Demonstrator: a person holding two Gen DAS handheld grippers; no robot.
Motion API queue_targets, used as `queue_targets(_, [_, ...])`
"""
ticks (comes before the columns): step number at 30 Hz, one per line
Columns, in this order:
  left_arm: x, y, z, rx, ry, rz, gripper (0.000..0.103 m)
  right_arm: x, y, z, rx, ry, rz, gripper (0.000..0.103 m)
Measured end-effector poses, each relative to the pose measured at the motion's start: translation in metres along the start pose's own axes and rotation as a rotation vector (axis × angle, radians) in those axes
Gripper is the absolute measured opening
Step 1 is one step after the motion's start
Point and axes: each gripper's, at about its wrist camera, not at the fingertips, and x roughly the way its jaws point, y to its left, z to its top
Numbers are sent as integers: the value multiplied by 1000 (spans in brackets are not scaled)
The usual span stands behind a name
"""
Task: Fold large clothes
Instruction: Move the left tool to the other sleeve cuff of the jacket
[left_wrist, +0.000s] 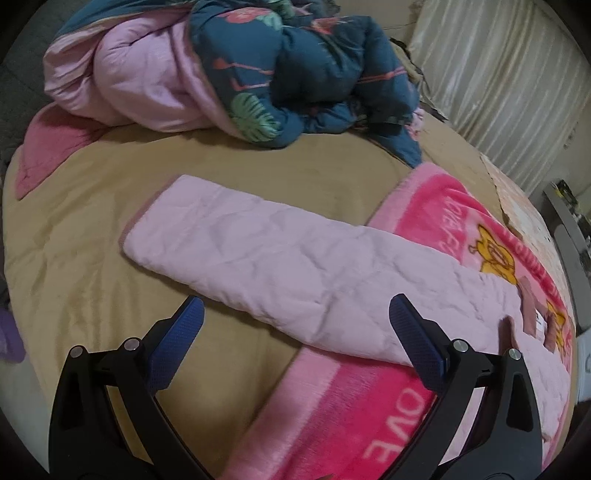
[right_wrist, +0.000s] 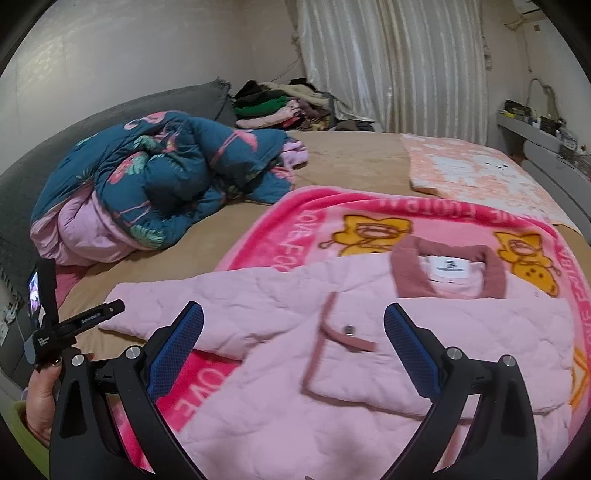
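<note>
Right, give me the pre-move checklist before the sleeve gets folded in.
1. Left gripper open, holding nothing: ok.
2. Right gripper open, holding nothing: ok.
3. Jacket lying flat, front up, collar away from the grippers: ok.
4. Sleeve stretched out straight and reachable, just ahead of the left gripper: ok.
5. Landing area on the jacket front free of other items: ok; the placket looks turned over, slightly untidy.
6. Other sleeve laid out: cannot tell, it is out of view.
</note>
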Motion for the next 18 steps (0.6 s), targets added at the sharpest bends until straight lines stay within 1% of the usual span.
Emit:
queue_targets(4, [7, 16, 5, -30, 14, 23, 94, 18, 29, 2, -49, 29, 41, 98])
queue_targets(13, [37, 49, 10, -86, 83, 81, 94, 60, 91, -8, -173, 87, 116, 98])
queue_targets(18, [55, 62, 11, -146, 126, 70, 94, 89, 115, -17, -207, 141, 153, 98])
